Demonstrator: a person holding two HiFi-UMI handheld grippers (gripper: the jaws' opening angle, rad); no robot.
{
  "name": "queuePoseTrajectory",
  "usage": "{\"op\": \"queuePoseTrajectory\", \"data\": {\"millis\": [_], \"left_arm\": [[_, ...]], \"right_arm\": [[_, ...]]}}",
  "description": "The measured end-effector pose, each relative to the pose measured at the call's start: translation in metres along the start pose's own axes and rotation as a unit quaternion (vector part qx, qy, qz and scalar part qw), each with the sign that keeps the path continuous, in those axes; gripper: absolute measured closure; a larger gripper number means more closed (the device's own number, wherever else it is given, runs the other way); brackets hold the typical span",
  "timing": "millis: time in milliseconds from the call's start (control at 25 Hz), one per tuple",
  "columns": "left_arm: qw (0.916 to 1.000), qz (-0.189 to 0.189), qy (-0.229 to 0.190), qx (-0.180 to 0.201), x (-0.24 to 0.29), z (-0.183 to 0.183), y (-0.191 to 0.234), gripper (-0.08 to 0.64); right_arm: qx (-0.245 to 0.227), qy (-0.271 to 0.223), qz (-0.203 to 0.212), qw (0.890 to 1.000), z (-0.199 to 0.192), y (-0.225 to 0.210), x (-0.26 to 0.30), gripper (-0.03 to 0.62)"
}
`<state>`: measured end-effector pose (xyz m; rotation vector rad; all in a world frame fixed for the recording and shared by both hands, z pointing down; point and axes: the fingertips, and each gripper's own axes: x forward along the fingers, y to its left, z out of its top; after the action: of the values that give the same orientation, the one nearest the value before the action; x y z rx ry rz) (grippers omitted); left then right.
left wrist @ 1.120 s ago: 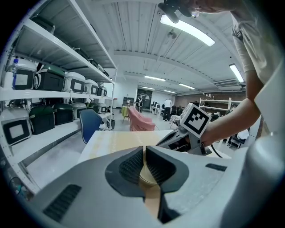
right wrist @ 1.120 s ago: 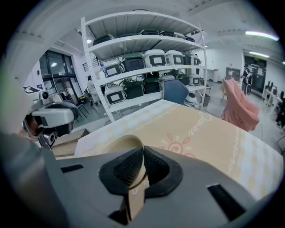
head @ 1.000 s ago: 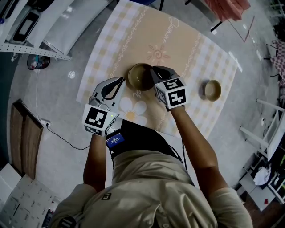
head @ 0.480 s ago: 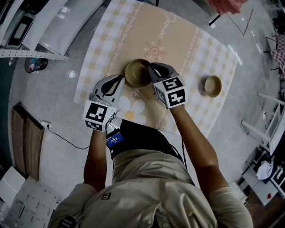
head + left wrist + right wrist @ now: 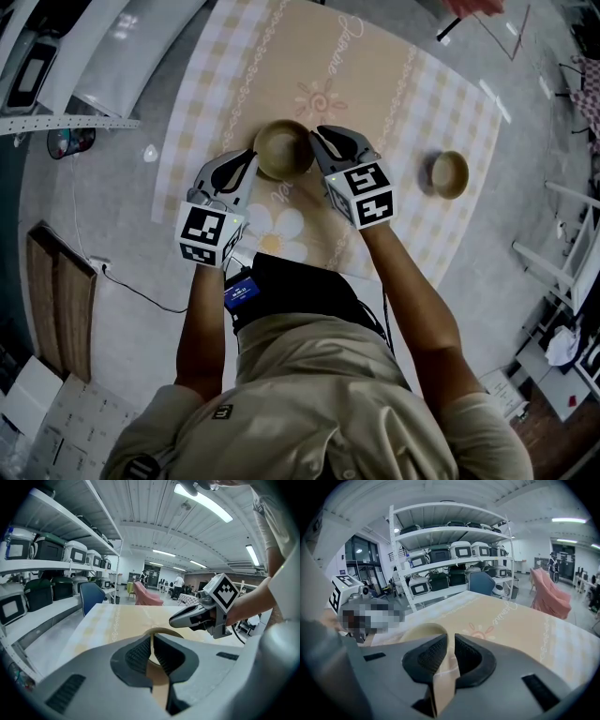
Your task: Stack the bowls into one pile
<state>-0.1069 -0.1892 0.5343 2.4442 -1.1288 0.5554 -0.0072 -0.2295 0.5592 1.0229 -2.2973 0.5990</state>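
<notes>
A tan bowl (image 5: 283, 148) sits on the checked tablecloth (image 5: 394, 84) just below its sun motif. My right gripper (image 5: 317, 145) is shut on the bowl's right rim, and the bowl's wall (image 5: 445, 667) shows between its pads. At the bowl's left rim, my left gripper (image 5: 249, 161) has its jaws nearly together with the rim (image 5: 164, 631) reaching into the gap. The right gripper (image 5: 183, 618) also shows in the left gripper view. A second, smaller tan bowl (image 5: 450, 174) stands alone to the right, well away from both grippers.
The cloth lies on a grey floor (image 5: 122, 253). A metal shelf rack (image 5: 66, 66) stands at the left, loaded with appliances (image 5: 459, 550). A cable (image 5: 122, 281) runs across the floor at the lower left. A pink chair (image 5: 548, 595) stands beyond the cloth.
My left gripper has closed in on the bowl's left rim. The right gripper and bowl keep their place by the sun motif while the head view shifts.
</notes>
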Motion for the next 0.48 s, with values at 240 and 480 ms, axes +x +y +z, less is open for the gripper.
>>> {"op": "queuePoseTrajectory", "data": {"millis": [240,480], "left_arm": [[0.9998,-0.003,0.019,-0.004,0.017,-0.007,0.004,0.534],[0.9993,0.004,0.037,-0.011,0.031,-0.017,0.010,0.534]], "right_arm": [[0.009,-0.011,-0.011,1.000,0.000,-0.009,-0.001,0.545],[0.021,-0.017,-0.018,0.999,-0.005,-0.017,-0.004,0.545]]}}
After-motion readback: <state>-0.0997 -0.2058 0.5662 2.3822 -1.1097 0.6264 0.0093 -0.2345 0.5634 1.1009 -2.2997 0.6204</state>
